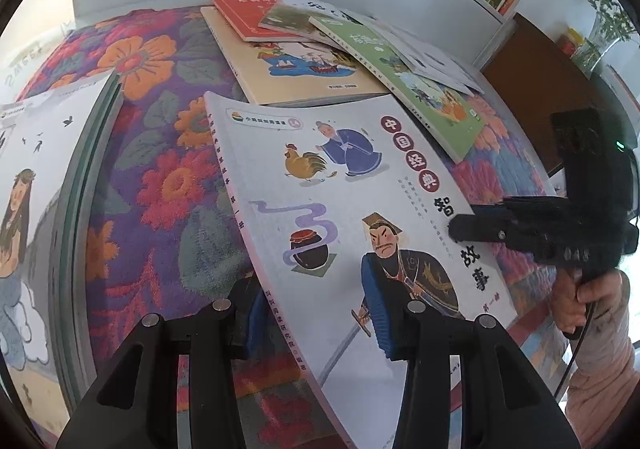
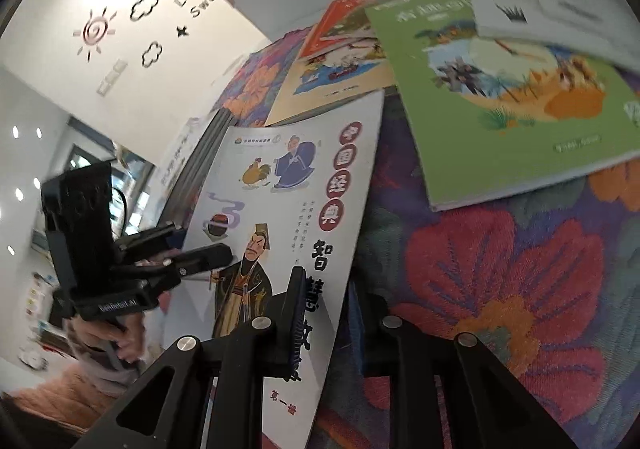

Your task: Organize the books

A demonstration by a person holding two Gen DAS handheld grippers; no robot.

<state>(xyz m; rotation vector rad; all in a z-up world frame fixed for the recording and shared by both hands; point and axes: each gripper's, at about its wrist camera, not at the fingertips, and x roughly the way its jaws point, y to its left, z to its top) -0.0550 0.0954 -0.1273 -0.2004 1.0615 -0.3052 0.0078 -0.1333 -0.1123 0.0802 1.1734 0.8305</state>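
Both grippers (image 1: 320, 329) (image 2: 332, 325) pinch white book (image 1: 344, 185) — title "中国经典 智慧故事".

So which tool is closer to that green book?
Right. The right tool grips the white book's edge on the side facing the green book; the left tool clamps its far, spine-side edge.

The white storybook (image 1: 340, 185) has a smooth, slightly glossy paper cover. Under it lies a rough woven flowered cloth (image 1: 160, 153). Both grippers are matt black plastic with small shiny metal pins (image 1: 152, 320).
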